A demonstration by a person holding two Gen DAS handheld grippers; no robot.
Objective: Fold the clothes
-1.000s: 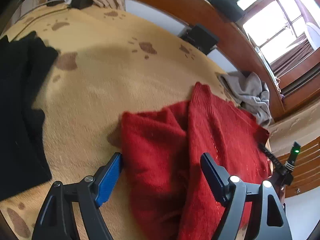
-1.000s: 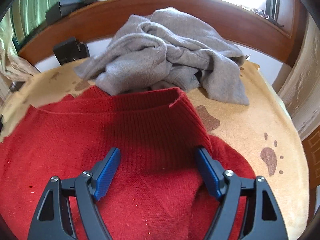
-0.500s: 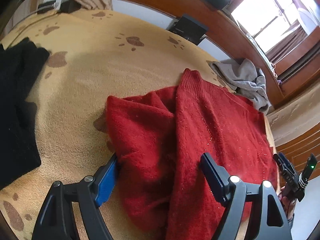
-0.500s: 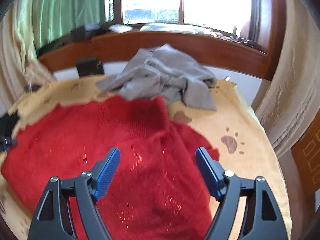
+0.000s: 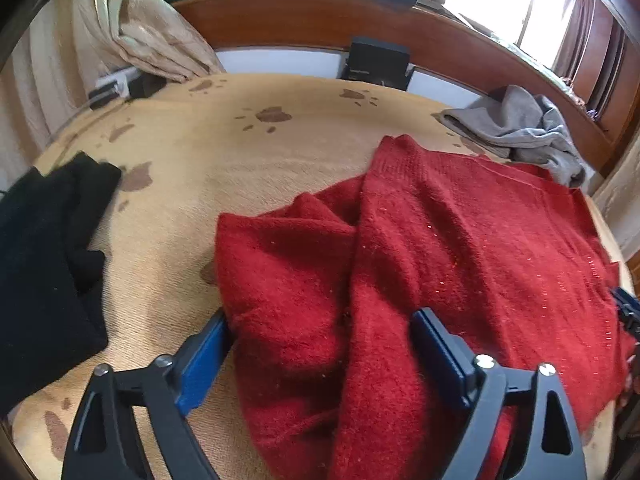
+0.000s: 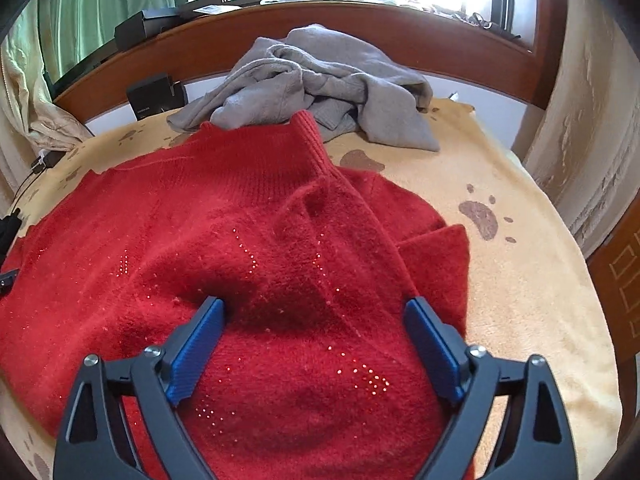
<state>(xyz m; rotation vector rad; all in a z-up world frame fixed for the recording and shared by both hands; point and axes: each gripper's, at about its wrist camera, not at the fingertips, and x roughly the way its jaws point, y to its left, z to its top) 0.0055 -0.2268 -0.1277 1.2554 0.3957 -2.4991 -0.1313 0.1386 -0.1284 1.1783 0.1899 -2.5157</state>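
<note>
A red knitted sweater (image 5: 460,248) lies spread on a tan blanket with brown paw prints (image 5: 240,148). Its left sleeve is folded in over the body. My left gripper (image 5: 320,344) is open, its jaws wide apart over the folded sleeve near the sweater's left edge. In the right wrist view the sweater (image 6: 240,232) fills the middle, its collar pointing away. My right gripper (image 6: 316,328) is open over the sweater's right side, where the right sleeve (image 6: 436,256) lies folded inward. Neither gripper holds cloth.
A crumpled grey garment (image 6: 320,80) lies beyond the collar against the wooden headboard (image 6: 440,40); it also shows in the left wrist view (image 5: 520,128). A black garment (image 5: 44,264) lies at the left. A black box (image 5: 378,62) and beige curtain (image 5: 148,28) stand at the back.
Both grippers have pulled back and lifted, so more of the sweater shows. The left view has swung toward the headboard. Both stay open.
</note>
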